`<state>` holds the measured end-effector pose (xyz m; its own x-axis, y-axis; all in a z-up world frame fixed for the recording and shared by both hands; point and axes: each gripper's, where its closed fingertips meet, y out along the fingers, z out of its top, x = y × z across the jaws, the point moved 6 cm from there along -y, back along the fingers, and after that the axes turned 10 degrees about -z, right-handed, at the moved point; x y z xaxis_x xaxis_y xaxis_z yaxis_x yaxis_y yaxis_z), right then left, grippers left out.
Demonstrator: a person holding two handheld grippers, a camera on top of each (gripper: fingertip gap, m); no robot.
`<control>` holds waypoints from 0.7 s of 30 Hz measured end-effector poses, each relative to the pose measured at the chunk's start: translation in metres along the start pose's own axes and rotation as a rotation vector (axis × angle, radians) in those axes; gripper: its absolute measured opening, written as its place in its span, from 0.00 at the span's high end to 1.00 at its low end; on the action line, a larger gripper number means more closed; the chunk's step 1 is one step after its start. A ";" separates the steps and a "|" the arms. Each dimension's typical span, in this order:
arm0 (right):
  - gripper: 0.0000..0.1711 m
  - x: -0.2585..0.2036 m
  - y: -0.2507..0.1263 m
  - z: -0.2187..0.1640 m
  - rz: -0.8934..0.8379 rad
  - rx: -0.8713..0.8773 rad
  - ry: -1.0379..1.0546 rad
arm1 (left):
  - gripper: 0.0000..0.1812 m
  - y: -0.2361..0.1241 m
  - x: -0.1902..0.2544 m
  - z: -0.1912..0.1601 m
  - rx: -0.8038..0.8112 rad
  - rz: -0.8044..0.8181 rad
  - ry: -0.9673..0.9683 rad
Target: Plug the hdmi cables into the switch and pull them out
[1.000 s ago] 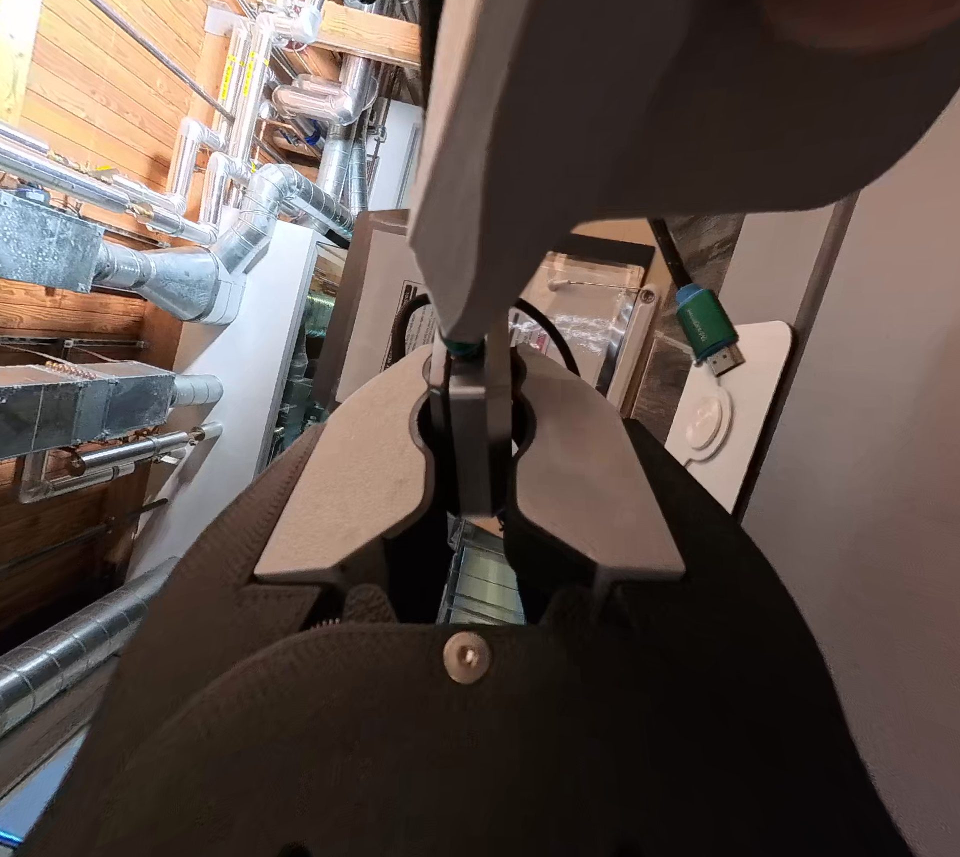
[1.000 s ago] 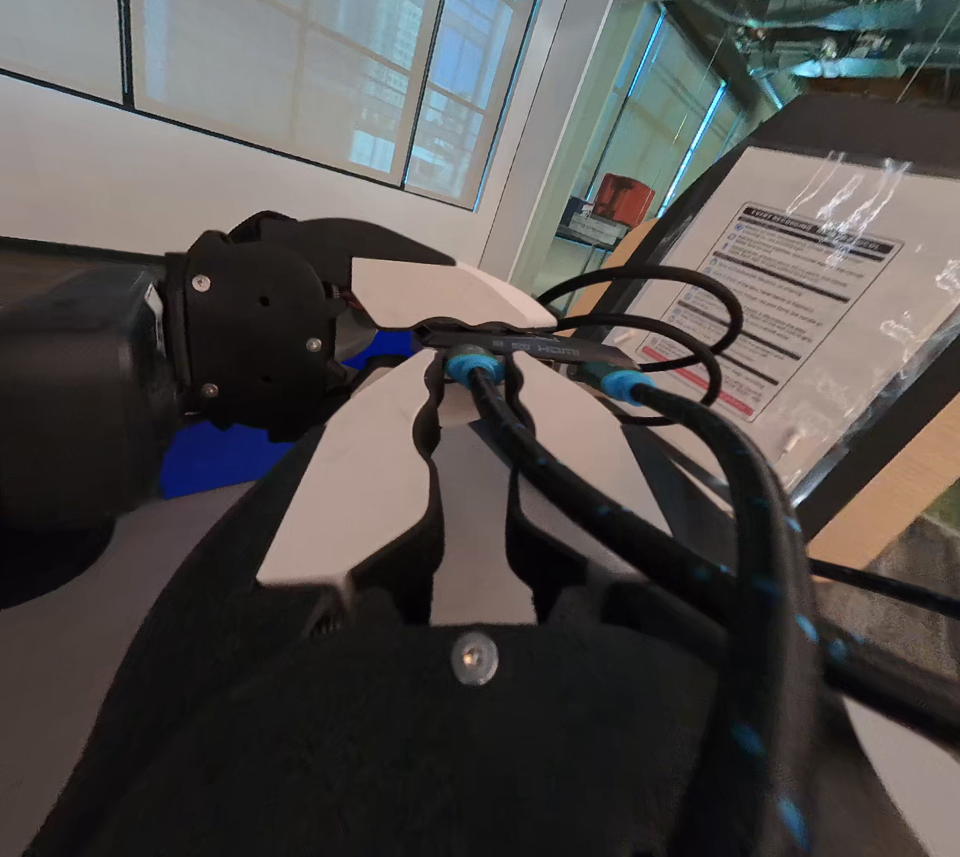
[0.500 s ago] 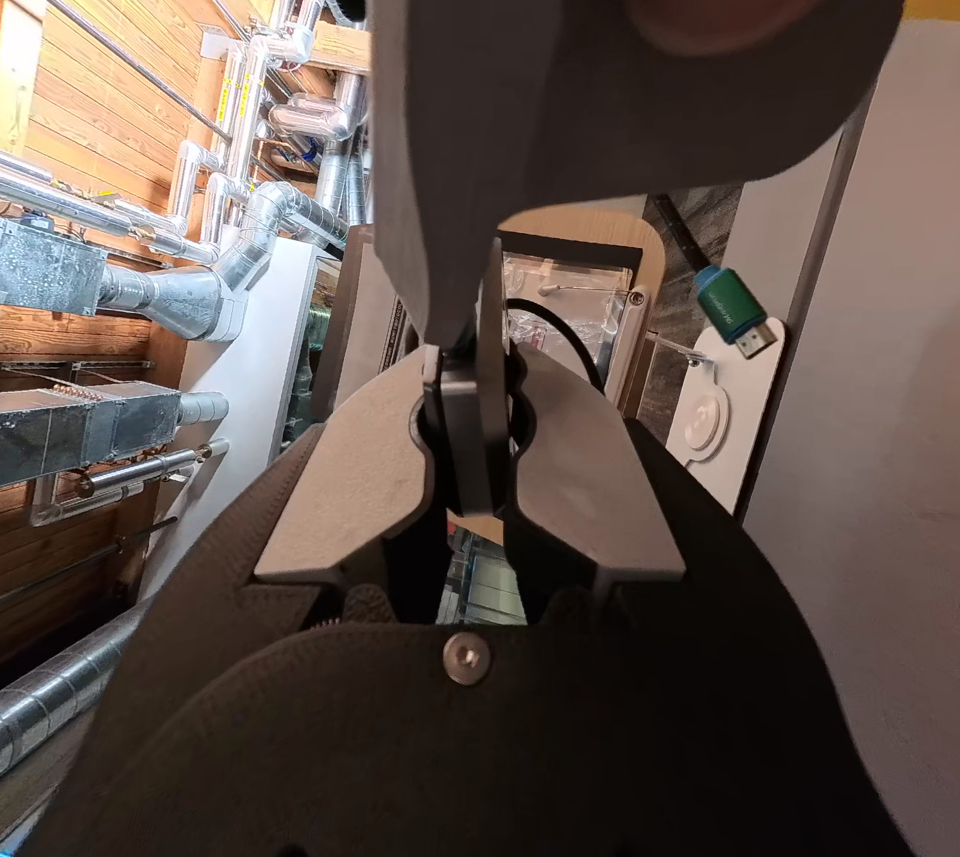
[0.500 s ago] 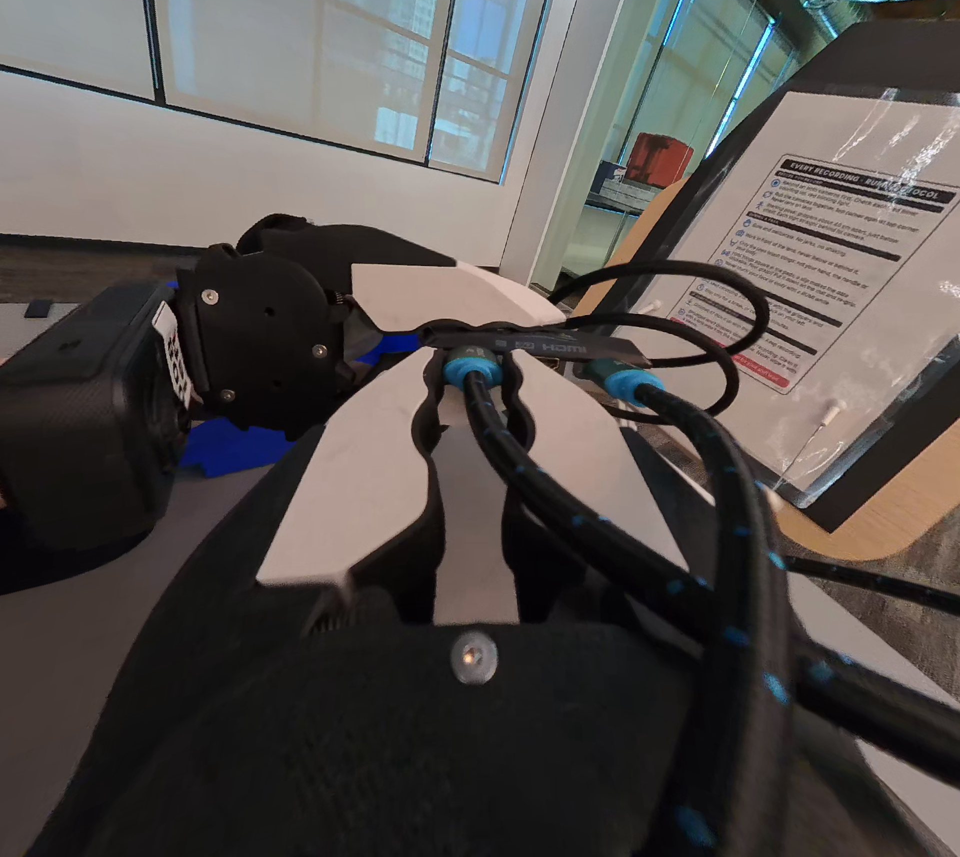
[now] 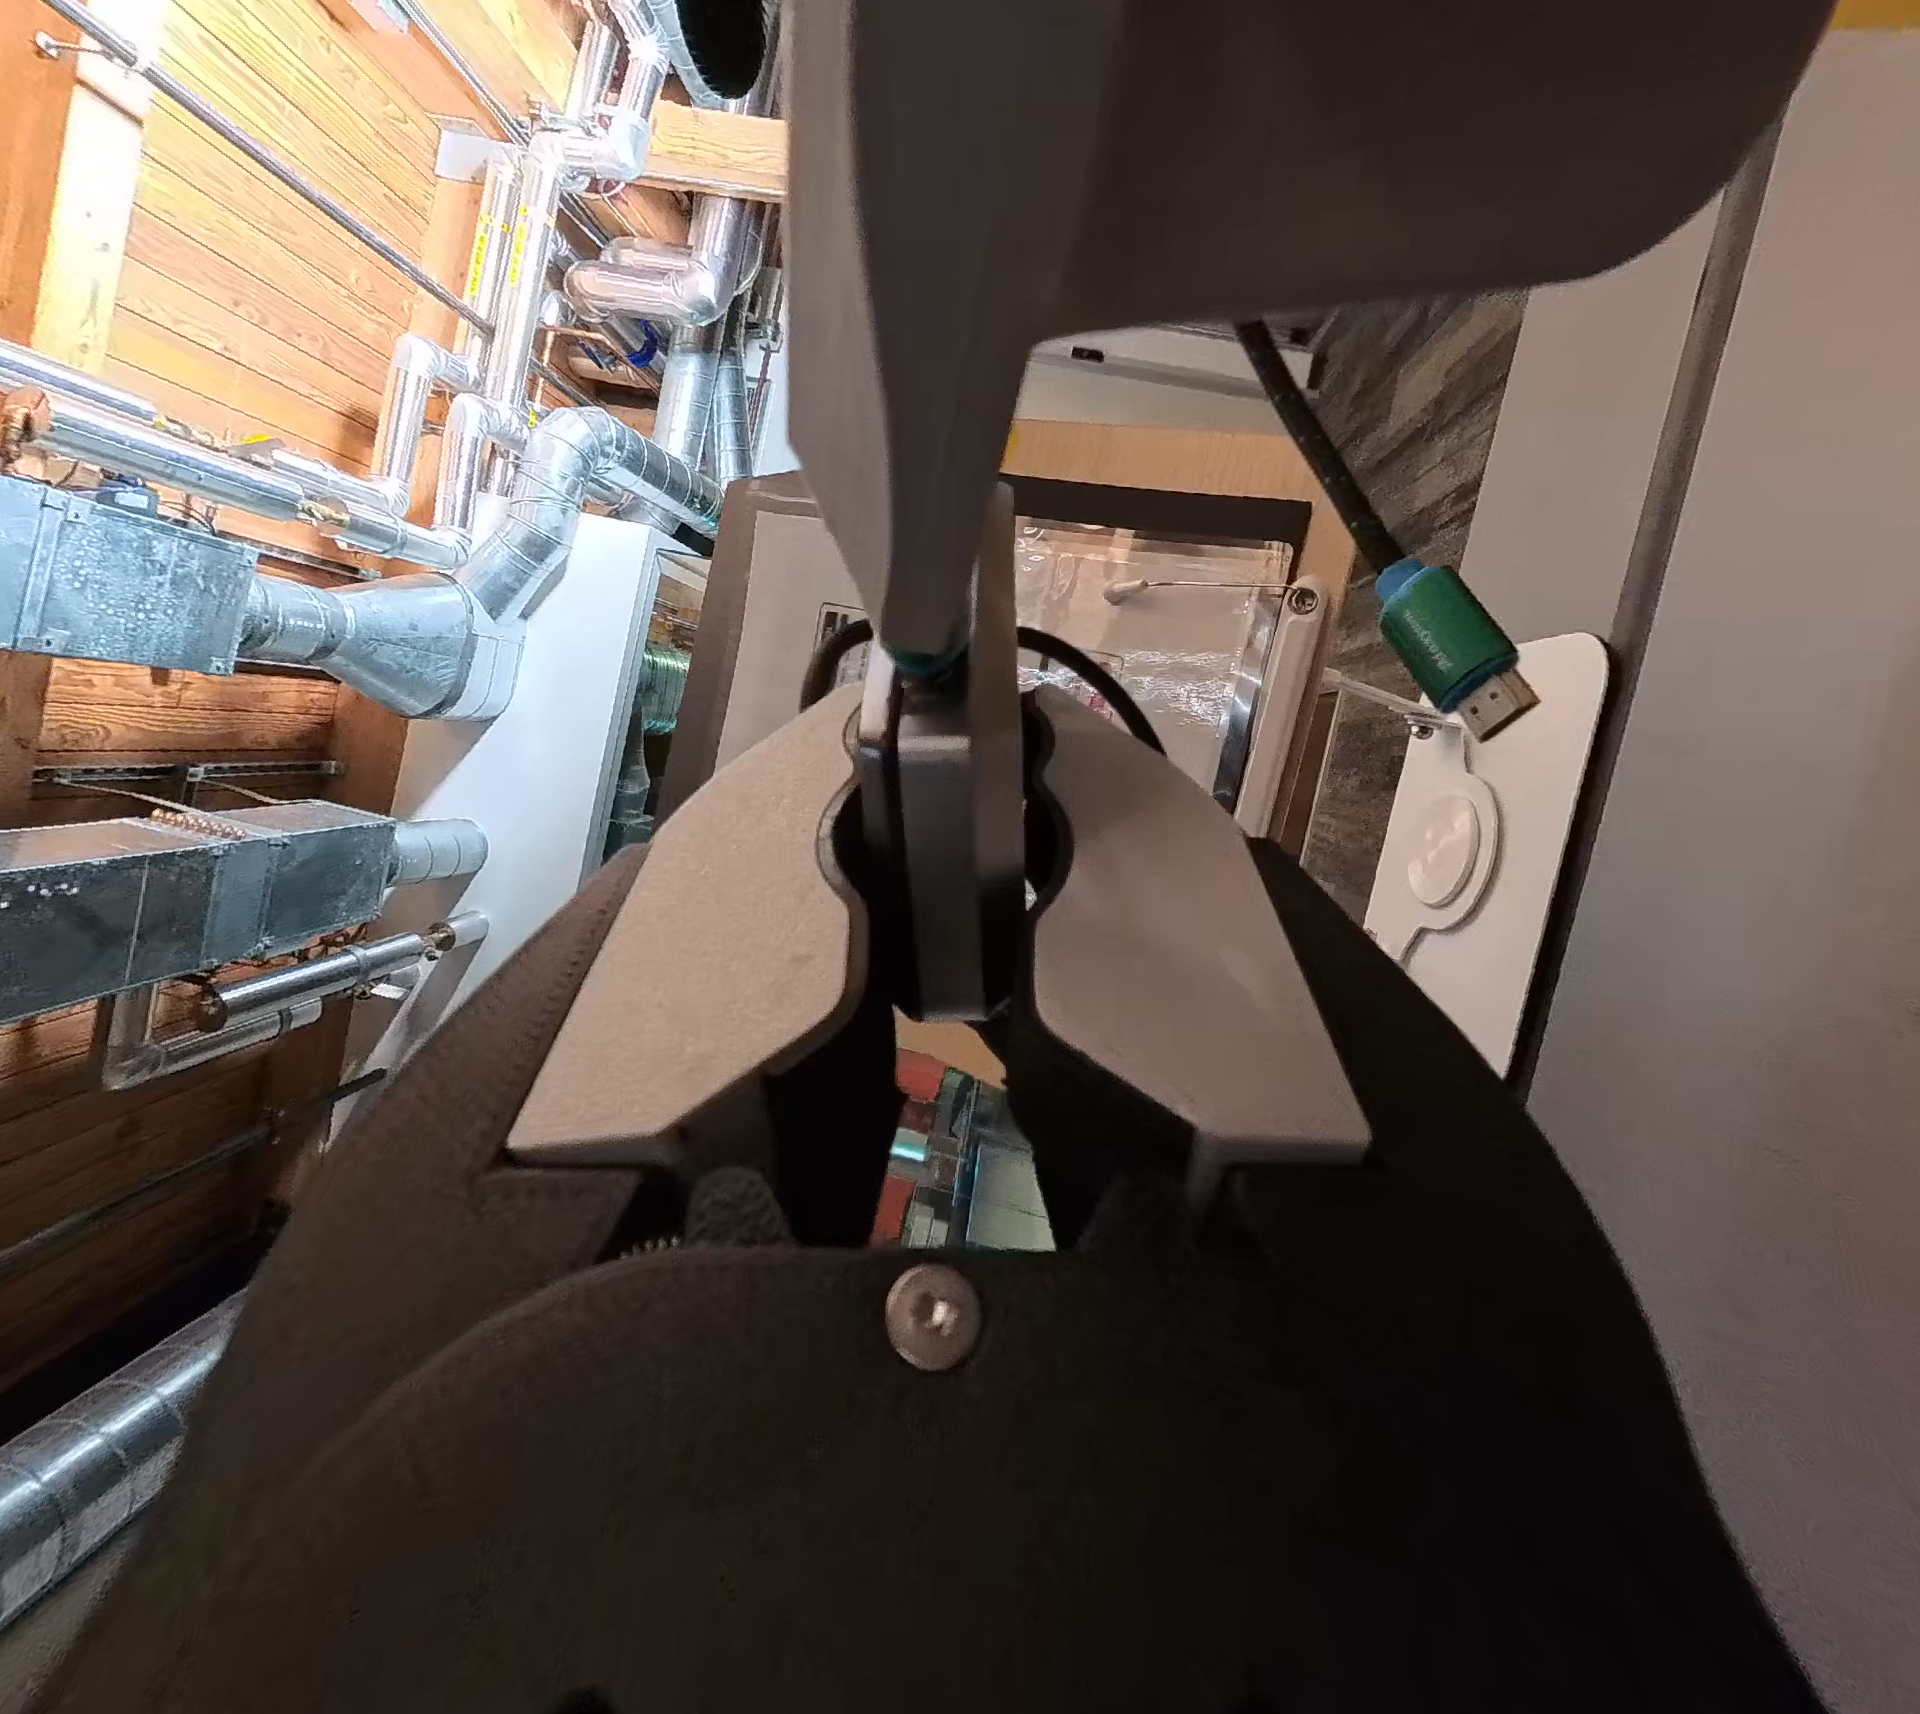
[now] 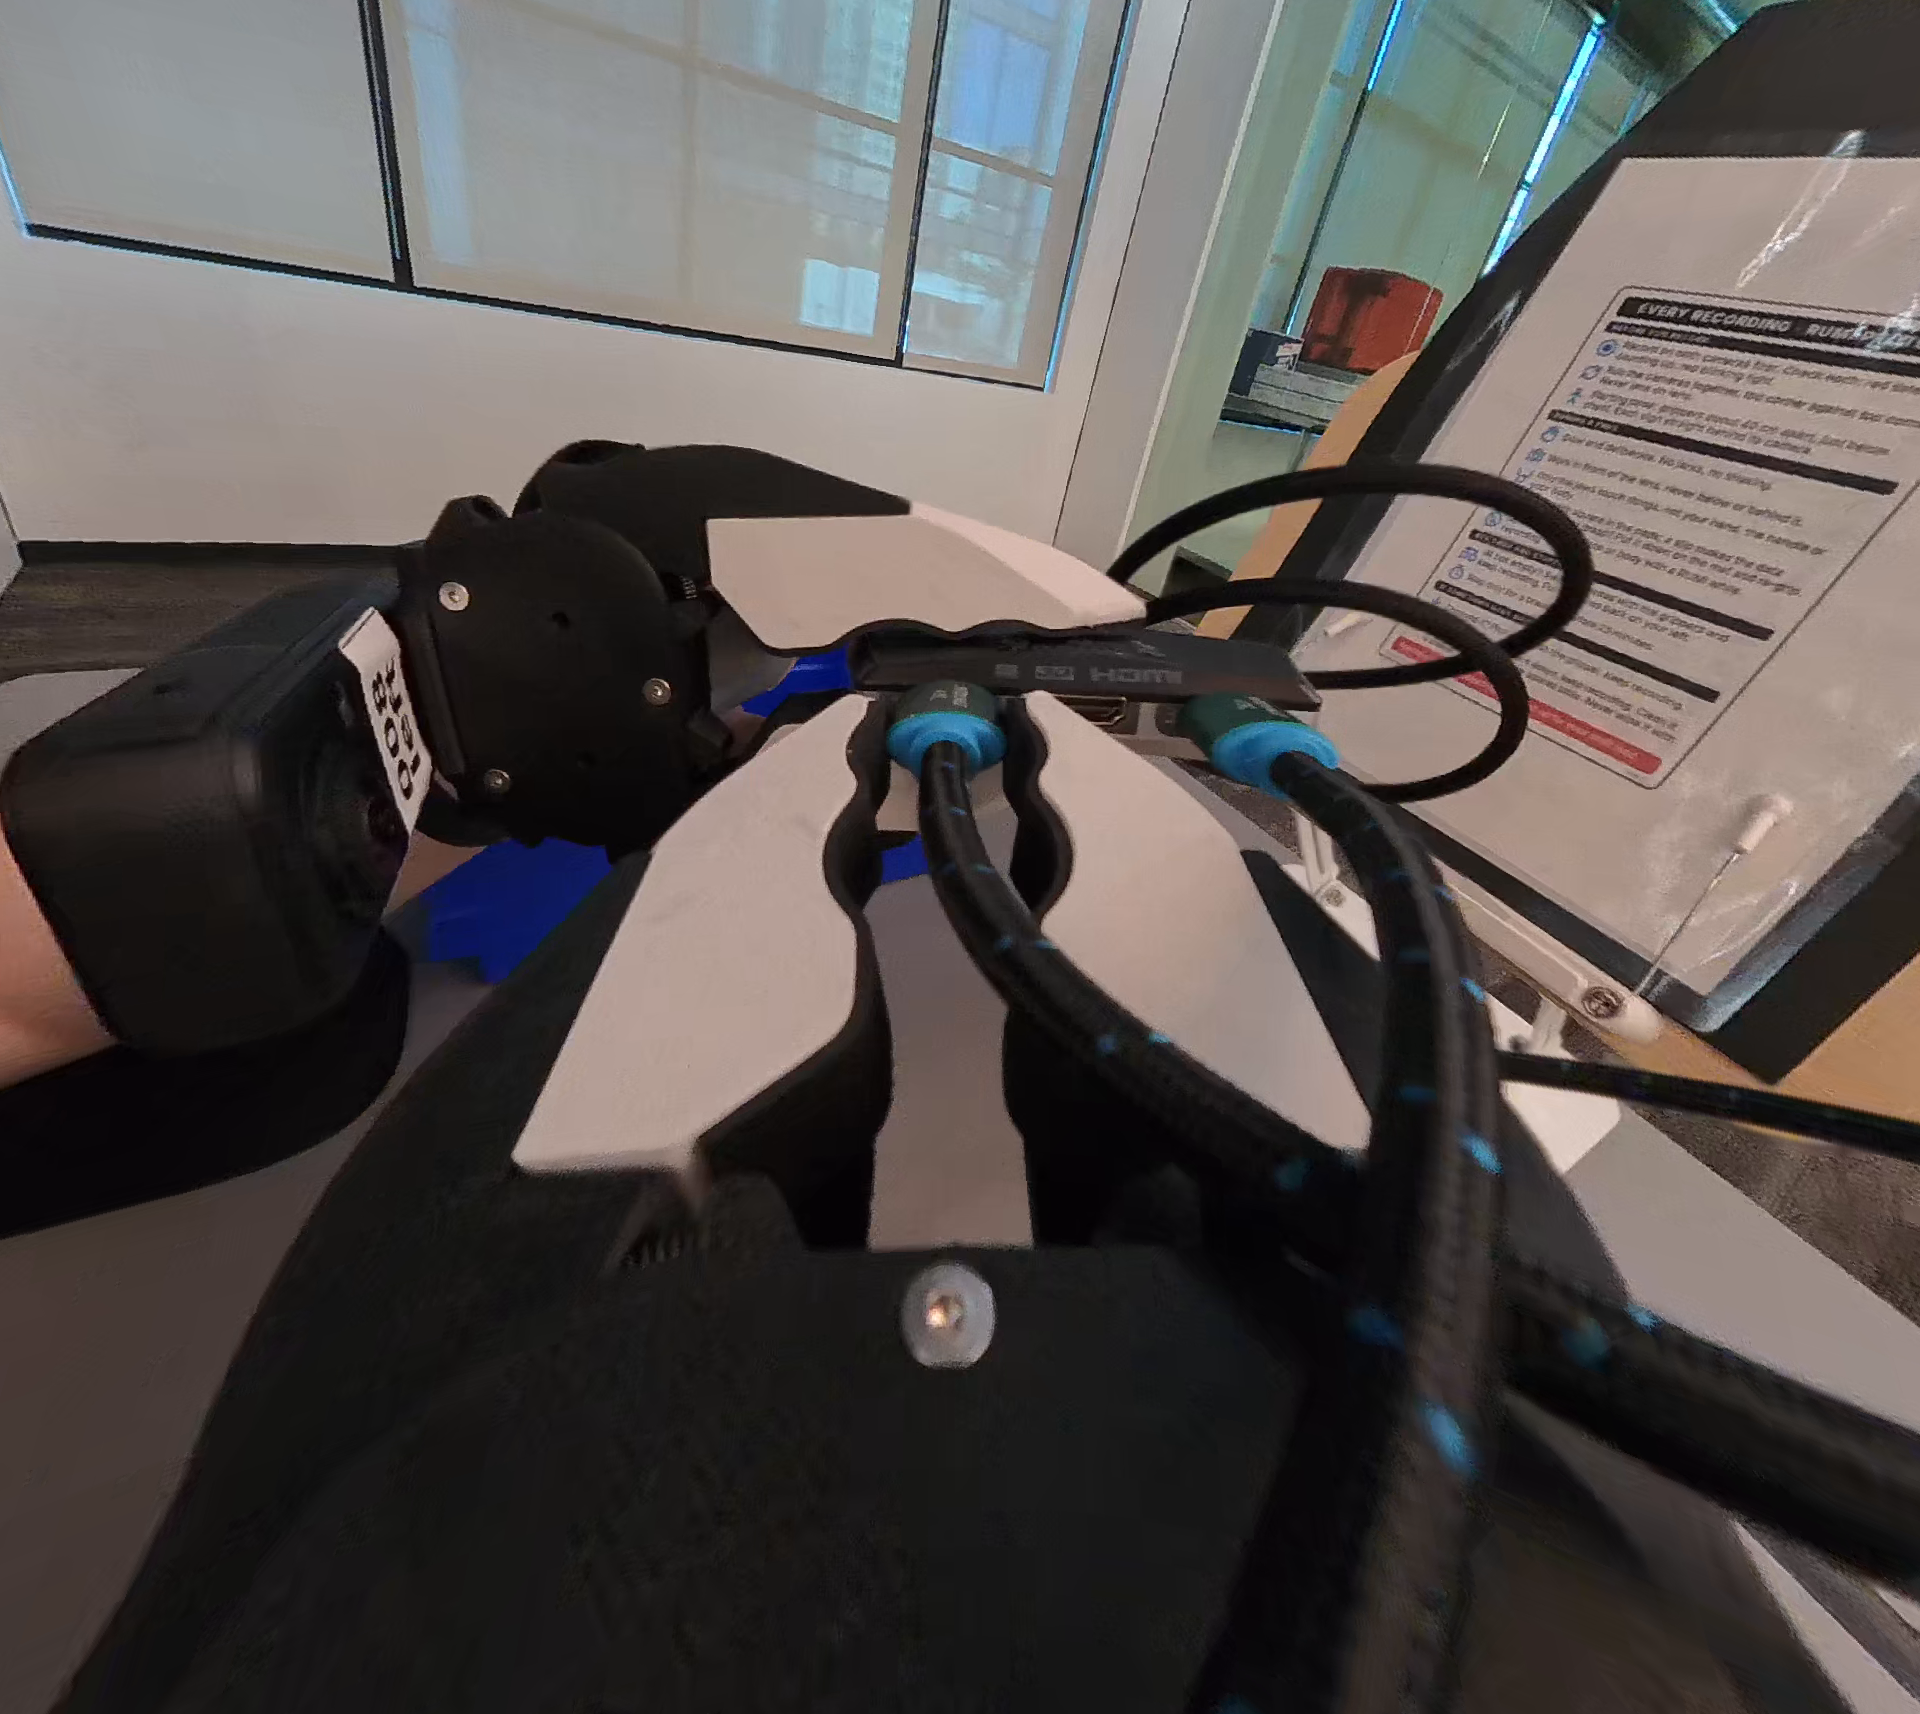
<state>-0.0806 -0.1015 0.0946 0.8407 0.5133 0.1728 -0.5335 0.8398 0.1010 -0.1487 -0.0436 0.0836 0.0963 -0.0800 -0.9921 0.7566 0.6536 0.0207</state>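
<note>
- Black HDMI switch [image 6: 1081,672] sits clamped edge-on in the left hand-held gripper [image 5: 940,833].
- Right hand-held gripper [image 6: 940,734] is closed on a plug [image 6: 943,722], apparently seated.
- Pull straight back, no twisting.
- Second plug [image 6: 1242,734] is inserted; a third [image 5: 1449,651] dangles free.

Flat dark switch [image 6: 1081,665], two green-blue plugs [image 6: 943,719] inserted

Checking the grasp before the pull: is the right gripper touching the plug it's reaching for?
Touching. The right wrist view shows the right gripper closed on the left plug, both fingertips against its collar.
</note>
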 end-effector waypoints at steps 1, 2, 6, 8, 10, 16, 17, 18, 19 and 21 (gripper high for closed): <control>0.87 0.000 0.001 -0.001 -0.007 -0.004 0.012 | 0.88 0.000 0.000 -0.001 0.003 -0.002 0.002; 0.87 0.000 0.001 -0.002 -0.016 -0.006 0.030 | 0.88 0.001 0.001 -0.002 -0.002 -0.005 0.004; 0.87 0.000 0.001 -0.002 -0.063 0.000 0.022 | 0.88 0.004 0.001 -0.002 -0.024 -0.019 -0.016; 0.87 -0.001 0.001 -0.001 -0.059 0.007 0.017 | 0.88 0.003 -0.001 -0.002 -0.012 -0.024 -0.032; 0.87 0.000 0.001 0.000 -0.027 0.004 0.067 | 0.87 0.001 -0.002 -0.001 -0.011 -0.027 -0.037; 0.87 0.006 0.002 -0.005 0.001 -0.006 0.194 | 0.87 0.004 -0.001 -0.003 -0.041 -0.053 -0.035; 0.87 0.004 0.002 -0.005 -0.029 -0.009 0.150 | 0.87 0.004 0.000 -0.003 -0.034 -0.062 -0.046; 0.87 0.002 0.002 -0.004 -0.063 -0.013 0.093 | 0.87 0.005 0.000 -0.004 -0.027 -0.064 -0.056; 0.87 0.000 0.002 -0.003 -0.091 -0.013 0.034 | 0.87 0.005 0.001 -0.004 -0.023 -0.066 -0.061; 0.87 -0.002 0.002 -0.001 -0.106 -0.016 -0.002 | 0.87 0.005 -0.001 -0.004 -0.009 -0.065 -0.069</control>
<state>-0.0831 -0.1011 0.0931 0.8921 0.4211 0.1638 -0.4400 0.8921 0.1029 -0.1479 -0.0374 0.0838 0.0918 -0.1735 -0.9805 0.7568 0.6522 -0.0445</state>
